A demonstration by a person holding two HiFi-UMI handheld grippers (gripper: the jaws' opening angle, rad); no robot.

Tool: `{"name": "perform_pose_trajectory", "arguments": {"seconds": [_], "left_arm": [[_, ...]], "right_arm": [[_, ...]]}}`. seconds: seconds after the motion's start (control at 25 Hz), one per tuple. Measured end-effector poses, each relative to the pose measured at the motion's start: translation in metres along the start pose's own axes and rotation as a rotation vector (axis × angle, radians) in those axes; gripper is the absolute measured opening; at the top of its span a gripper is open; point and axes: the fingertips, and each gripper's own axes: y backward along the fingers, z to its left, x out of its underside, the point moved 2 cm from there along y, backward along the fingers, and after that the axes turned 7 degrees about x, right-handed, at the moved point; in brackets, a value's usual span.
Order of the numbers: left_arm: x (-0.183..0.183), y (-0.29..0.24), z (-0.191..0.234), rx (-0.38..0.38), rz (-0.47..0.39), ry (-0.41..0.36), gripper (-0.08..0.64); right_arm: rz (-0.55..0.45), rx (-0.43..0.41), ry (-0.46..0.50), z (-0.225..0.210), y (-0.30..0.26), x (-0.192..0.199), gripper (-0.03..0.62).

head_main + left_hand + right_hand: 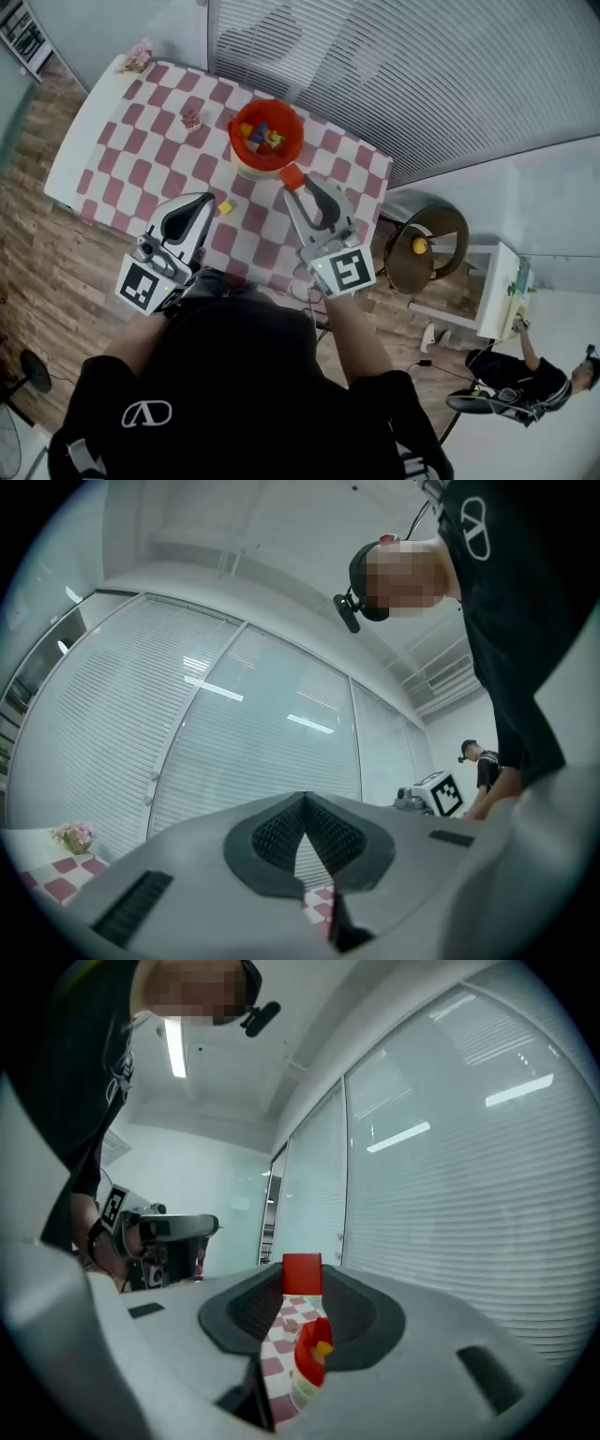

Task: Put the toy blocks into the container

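Note:
A red bucket (pixel 287 122) holding several coloured blocks stands on the red-and-white checked table (pixel 112 141). My right gripper (pixel 296 185) is shut on a red block (pixel 292 175), raised just at the bucket's near side. In the right gripper view the red block (pixel 302 1274) sits between the jaw tips, and the bucket (pixel 309 1363) shows through the gap below it. My left gripper (pixel 208 199) is held up left of the right one, shut with nothing in it; its tips meet in the left gripper view (pixel 305 799). A yellow block (pixel 225 207) lies on the cloth beside it.
A small pink object (pixel 191 118) and a pink flower bunch (pixel 138 54) sit on the table's far left part. A glass wall with blinds (pixel 422 66) runs behind. A round stool with a yellow ball (pixel 419 246), a white shelf (pixel 497 281) and another person (pixel 525 375) are at the right.

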Motion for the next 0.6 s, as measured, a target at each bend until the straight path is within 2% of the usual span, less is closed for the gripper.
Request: {"name": "perform_pose_trajectory", "arguments": {"seconds": [0.24,0.6], "left_arm": [[-0.006,-0.003,0.005,-0.002,-0.012,-0.008,0.005],[-0.005,-0.007,0.005,0.006,-0.007,-0.012,0.005]], "right_arm": [[-0.111,0.099,0.001,0.0,0.024,-0.017,0.132],[-0.058,0.107,0.026,-0.006,0.016,-0.009,0.132]]}}
